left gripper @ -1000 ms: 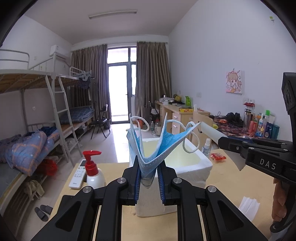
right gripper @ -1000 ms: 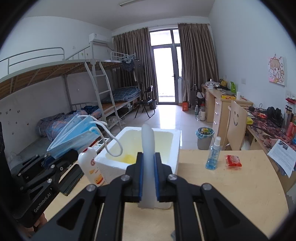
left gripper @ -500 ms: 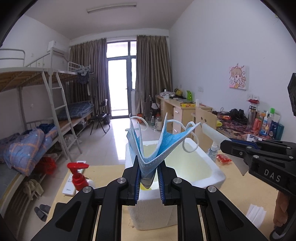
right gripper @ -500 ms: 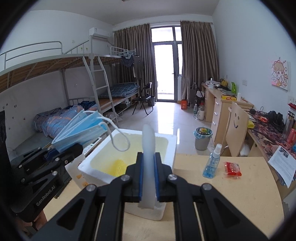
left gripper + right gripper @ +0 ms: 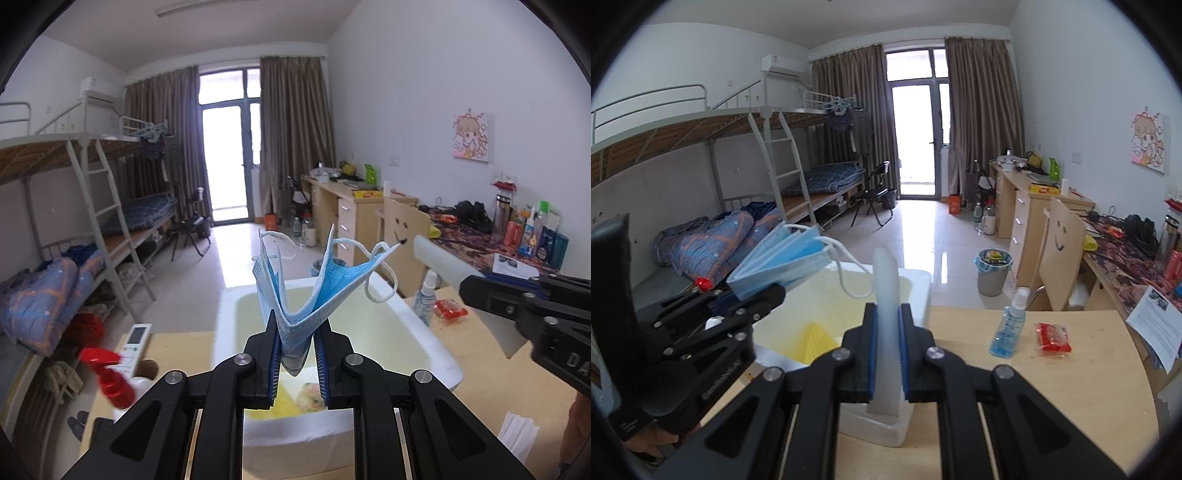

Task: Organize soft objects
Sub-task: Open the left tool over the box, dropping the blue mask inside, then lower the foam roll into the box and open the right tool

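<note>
My left gripper is shut on a bunch of blue face masks with white ear loops, held above the near part of a white foam box; the masks also show in the right wrist view. My right gripper is shut on a flat white soft piece, held above the box's near right corner; it also shows in the left wrist view. Yellow items lie inside the box.
On the wooden table stand a blue spray bottle and a red packet. A red-pump bottle and a white remote lie left of the box. A white tissue pack lies at the right.
Both grippers have moved forward and over the foam box, which now sits closer and lower in both views. Both still hold their items.
</note>
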